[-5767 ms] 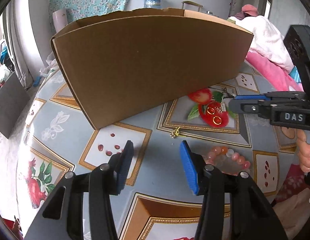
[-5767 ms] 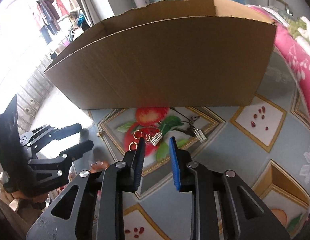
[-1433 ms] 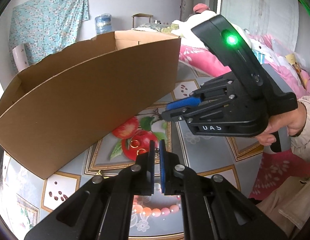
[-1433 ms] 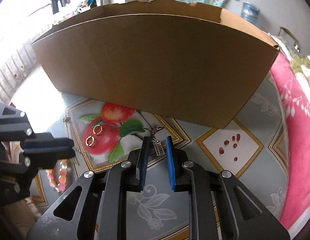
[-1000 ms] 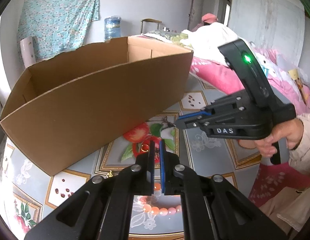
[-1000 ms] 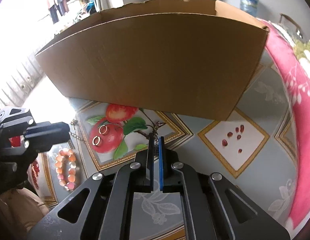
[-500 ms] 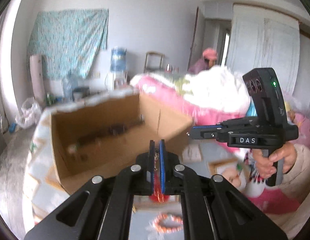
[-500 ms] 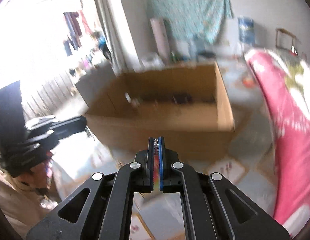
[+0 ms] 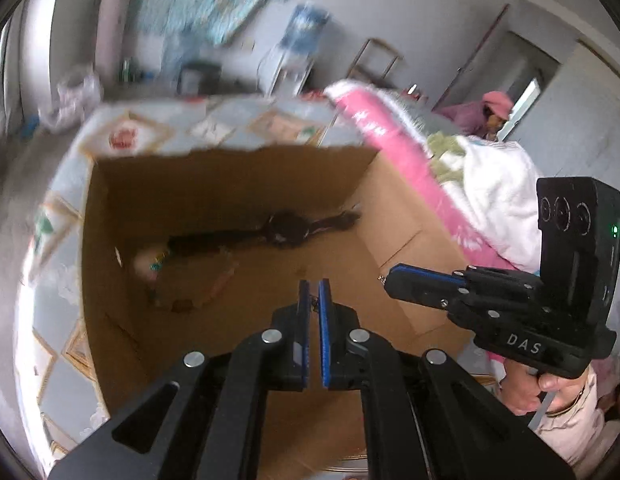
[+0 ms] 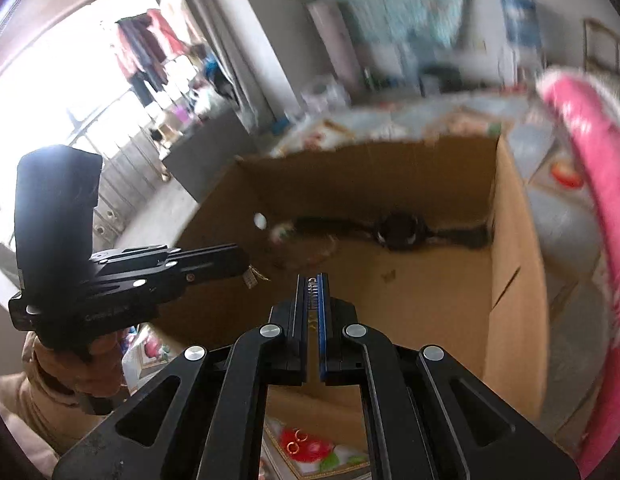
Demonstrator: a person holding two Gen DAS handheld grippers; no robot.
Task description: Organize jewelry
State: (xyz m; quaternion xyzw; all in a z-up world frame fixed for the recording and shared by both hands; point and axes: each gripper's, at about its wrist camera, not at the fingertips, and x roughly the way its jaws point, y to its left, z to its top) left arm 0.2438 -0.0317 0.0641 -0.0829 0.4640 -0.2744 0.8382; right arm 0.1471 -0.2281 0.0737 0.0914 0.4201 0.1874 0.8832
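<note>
Left wrist view: the left gripper (image 9: 314,286) hangs over the open cardboard box (image 9: 406,216), its blue pads nearly together and clenched on a small dark piece of jewelry that barely shows between the tips; what piece it is cannot be told. On the box floor lies a dark watch (image 9: 287,229) with its strap stretched out along the far wall, and a blurred pale item sits near the left corner. The right gripper (image 9: 386,278) reaches in from the right above the box's right wall, its fingers pressed together, with a tiny bit of metal showing at the tip. A pink blanket (image 9: 394,136) lies beyond the box.

Right wrist view: the right gripper (image 10: 312,280) is clamped on a silver earring (image 10: 312,292), held upright between the pads above the box (image 10: 514,240). The watch (image 10: 400,232) lies at the far wall. The left gripper (image 10: 245,270) comes in from the left over the box, a small earring (image 10: 251,278) dangling at its tip. Low in the frame, two gold rings (image 10: 295,442) rest on the fruit-print table (image 10: 310,456) outside the box.
</note>
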